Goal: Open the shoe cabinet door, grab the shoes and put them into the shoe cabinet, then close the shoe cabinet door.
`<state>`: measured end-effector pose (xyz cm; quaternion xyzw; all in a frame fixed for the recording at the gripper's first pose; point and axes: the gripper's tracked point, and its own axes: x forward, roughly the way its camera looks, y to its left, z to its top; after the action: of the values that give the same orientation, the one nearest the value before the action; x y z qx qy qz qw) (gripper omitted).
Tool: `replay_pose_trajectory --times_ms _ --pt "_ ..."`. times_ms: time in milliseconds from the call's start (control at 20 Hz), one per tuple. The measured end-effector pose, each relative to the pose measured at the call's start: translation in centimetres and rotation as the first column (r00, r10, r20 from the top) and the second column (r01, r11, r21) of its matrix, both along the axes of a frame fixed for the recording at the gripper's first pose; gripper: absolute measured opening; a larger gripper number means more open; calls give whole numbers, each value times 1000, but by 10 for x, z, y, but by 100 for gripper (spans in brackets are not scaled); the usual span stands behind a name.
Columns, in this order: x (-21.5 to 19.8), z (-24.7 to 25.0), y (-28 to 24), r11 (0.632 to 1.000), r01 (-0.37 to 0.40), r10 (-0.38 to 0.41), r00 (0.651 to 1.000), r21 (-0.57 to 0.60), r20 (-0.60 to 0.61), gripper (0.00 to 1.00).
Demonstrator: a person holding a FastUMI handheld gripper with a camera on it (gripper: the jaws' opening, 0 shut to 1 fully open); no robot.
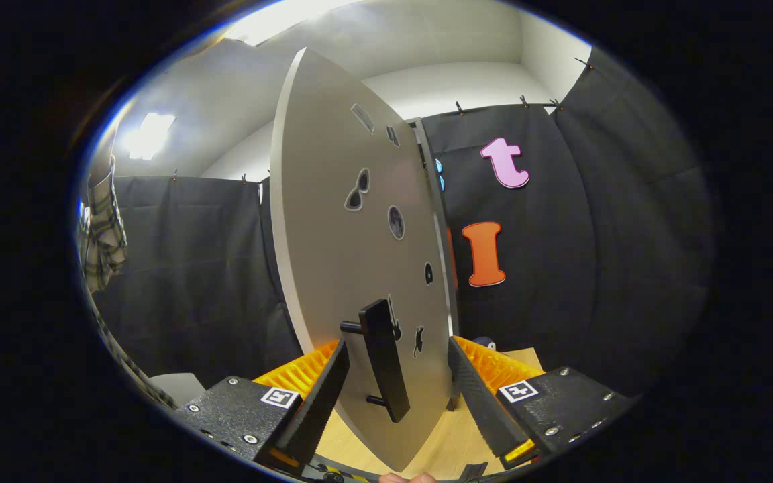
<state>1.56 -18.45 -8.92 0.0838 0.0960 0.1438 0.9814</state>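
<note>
Gripper view: light grey flat-panel shoe cabinet door [339, 221] swung open, seen nearly edge-on, standing upright between the fingers and running up past them. Small dark stickers [358, 190] scattered over the door face. Black bar handle [384, 359] sits on the lower part of the door, mounted on two short posts, just ahead of the fingertips. Gripper [396, 376] spread wide; left finger close beside the handle, right finger on the far side of the door edge, contact with either not clear, so nothing visibly clamped. Light wooden floor [457, 436] under the door. A plaid sleeve [101, 231] hangs well left of the door against the black cloth. Shoes not identifiable.
</note>
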Motion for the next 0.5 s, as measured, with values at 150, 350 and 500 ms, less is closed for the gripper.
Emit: replay_pose_trajectory --times_ms 150,350,500 --pt "7 -2 19 1000 -17 17 1000 4 -9 93" --pt "22 -6 42 999 -34 34 999 4 -10 93" --pt "25 -7 66 998 -62 62 998 12 -17 93"
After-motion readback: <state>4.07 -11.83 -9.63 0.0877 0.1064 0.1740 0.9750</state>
